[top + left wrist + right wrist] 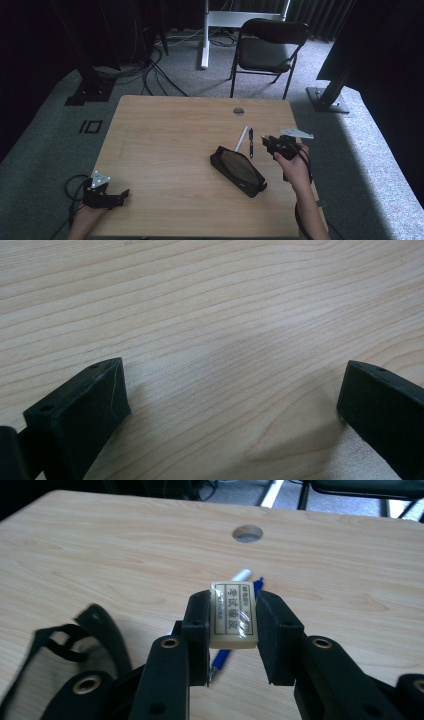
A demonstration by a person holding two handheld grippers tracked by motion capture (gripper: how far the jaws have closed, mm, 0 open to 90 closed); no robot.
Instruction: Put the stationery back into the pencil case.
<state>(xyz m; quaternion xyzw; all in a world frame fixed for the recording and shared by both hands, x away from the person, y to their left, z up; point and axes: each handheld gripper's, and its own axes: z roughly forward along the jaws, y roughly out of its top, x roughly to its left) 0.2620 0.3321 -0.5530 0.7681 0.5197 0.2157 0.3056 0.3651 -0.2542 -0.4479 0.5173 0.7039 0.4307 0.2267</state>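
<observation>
High view: wooden table [165,150]; right gripper [271,143] at about 3 o'clock of the tabletop, carried by right hand [292,162], forearm running in from 5 o'clock, wrist bent so the jaws point toward 9 o'clock. Grey plate on top, tilted. Black pencil case [238,171] lying open just at 8 o'clock of that gripper, long axis from 10 to 4 o'clock. White pen [241,138] and blue pen [251,143] side by side between case and gripper, near-parallel. Left gripper [120,194] at 7 o'clock corner of the table, left hand [86,216] low at the edge, jaws aimed toward 3 o'clock, cable looped behind.

Left gripper view: two black jaws spread wide, bare wood grain between, nothing held, tips close over the tabletop.

Right gripper view: jaws pinched on a cream eraser [234,613] with printed label, eraser upright between the pads, gripped at both long sides, lifted off the wood. Blue pen [223,655] and white pen [240,576] lying on the table under and behind the eraser, toward 12 o'clock. Round cable hole [248,533] farther at 12 o'clock. Pencil case [75,635] rim and zip strap at 8 o'clock, blurred.
</observation>
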